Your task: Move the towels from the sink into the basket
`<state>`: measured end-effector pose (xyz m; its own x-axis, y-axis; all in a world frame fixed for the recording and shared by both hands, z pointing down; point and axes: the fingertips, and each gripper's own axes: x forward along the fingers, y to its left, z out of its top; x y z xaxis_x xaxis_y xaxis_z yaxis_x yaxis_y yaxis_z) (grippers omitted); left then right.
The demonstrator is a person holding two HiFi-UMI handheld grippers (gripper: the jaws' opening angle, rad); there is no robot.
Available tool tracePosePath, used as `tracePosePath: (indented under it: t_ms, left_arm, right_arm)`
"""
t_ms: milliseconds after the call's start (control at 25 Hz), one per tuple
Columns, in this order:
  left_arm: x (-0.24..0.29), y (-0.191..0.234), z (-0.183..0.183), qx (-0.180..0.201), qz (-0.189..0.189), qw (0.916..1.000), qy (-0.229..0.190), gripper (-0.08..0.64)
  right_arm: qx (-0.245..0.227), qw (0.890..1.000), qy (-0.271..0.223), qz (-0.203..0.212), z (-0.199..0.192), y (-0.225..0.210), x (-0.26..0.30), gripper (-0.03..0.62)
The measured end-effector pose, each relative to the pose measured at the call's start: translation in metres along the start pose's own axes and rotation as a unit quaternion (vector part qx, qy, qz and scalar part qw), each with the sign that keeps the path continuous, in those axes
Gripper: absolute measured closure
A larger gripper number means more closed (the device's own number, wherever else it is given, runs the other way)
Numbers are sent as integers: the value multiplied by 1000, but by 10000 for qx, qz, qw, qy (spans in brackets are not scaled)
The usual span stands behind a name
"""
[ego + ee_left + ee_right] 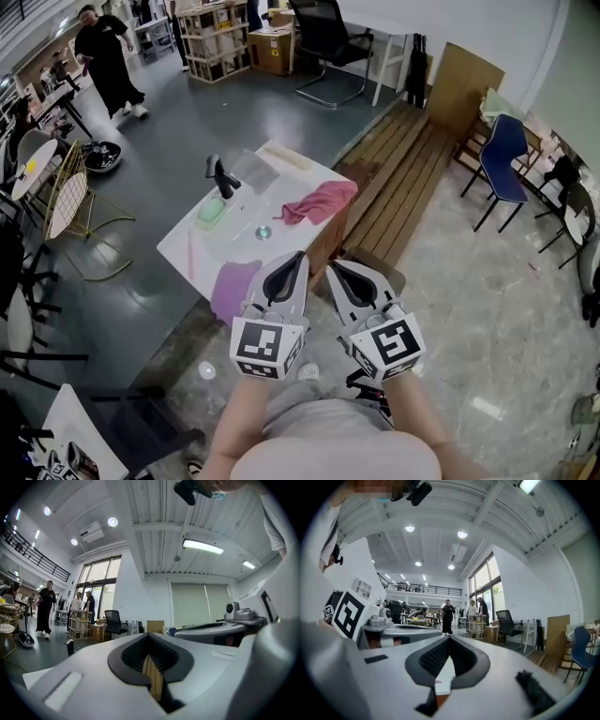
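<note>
Grey workshop floor surrounds the white sink counter (314, 173), where a pink towel (319, 202) lies right of the basin and a purple towel (234, 289) drapes the near corner. Wooden planks (398, 178) lie just right of it. Left gripper (298, 257) and right gripper (334, 265) hover short of the counter, jaws pressed together, empty.

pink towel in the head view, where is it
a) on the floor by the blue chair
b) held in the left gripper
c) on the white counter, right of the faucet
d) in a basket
C: the pink towel lies spread on the white counter, to the right of the black faucet in the head view, and neither gripper touches it.
</note>
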<state>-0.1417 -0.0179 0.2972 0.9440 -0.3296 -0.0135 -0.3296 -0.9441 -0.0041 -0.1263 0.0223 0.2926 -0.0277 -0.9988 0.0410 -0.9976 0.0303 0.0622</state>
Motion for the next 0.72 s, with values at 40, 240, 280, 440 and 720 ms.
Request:
tracePosePath:
  t_ms: [40,240,280,440,720]
  left_arm:
    - [4,4,-1,-3,-11,10000,7,557]
    - [19,21,-2,-68,-18,10000,-37,557]
    - [21,23,-3,-82,-19,10000,-37,557]
    - [34,27,-9,-122,-53,9999,42,557]
    - [64,32,-15,-121,79,9998,106,557]
  right_arm:
    - [7,10000,5,-6,-1,-1,5,574]
    - [-16,10000,98,7,-7,-9,24,574]
    - [-25,9999,117,8,-7,-11,26,574]
    - [-11,9999,157,-32,-10,-23,35,574]
    - [16,9998,177,77,-16,-54,50,574]
